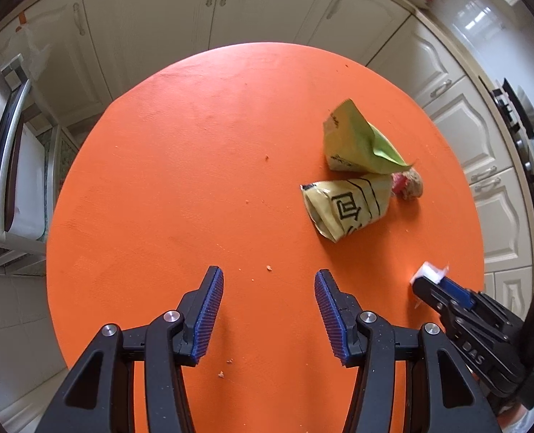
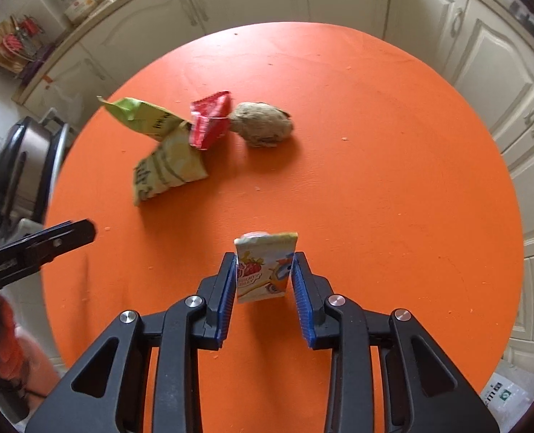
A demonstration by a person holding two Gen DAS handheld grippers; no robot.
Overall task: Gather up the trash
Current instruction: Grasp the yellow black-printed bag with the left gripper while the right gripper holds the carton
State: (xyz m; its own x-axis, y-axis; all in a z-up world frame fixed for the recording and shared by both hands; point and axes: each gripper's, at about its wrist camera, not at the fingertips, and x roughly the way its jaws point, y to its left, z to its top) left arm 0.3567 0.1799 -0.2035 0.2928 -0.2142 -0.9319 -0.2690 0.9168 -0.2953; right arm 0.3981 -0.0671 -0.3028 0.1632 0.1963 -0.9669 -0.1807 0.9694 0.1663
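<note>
- The right gripper (image 2: pixel 264 281) pinches a small drink carton (image 2: pixel 263 267) between its blue pads; the carton stands upright in the grip, its printed strawberry side facing the camera, over the near part of the round orange table (image 2: pixel 393 180).
- In the left wrist view the same right gripper (image 1: pixel 429 281) shows at the lower right edge of the table (image 1: pixel 195 180), with the white top of the carton (image 1: pixel 431 272) sticking out past its fingertips.
- The left gripper (image 1: pixel 268 281) hangs over bare tabletop with its jaws spread and nothing between them; only small crumbs lie on the orange surface below.
- From the right wrist camera, the left gripper (image 2: pixel 83 231) shows only as one dark fingertip at the left edge.
- More trash lies together on the far part of the table: a green-and-yellow snack bag (image 2: pixel 140 115) resting on a yellow crumpled bag (image 2: pixel 169 169).
- A red wrapper (image 2: pixel 209 122) leans against those bags and touches a brownish lump of crumpled paper (image 2: pixel 263 124) just to its right.
- In the left wrist view the same pile sits to the right of centre, well apart from the left gripper: the green-and-yellow snack bag (image 1: pixel 357 140) above the yellow crumpled bag (image 1: pixel 342 209).
- Cream kitchen cabinets (image 1: pixel 231 7) ring the table.
</note>
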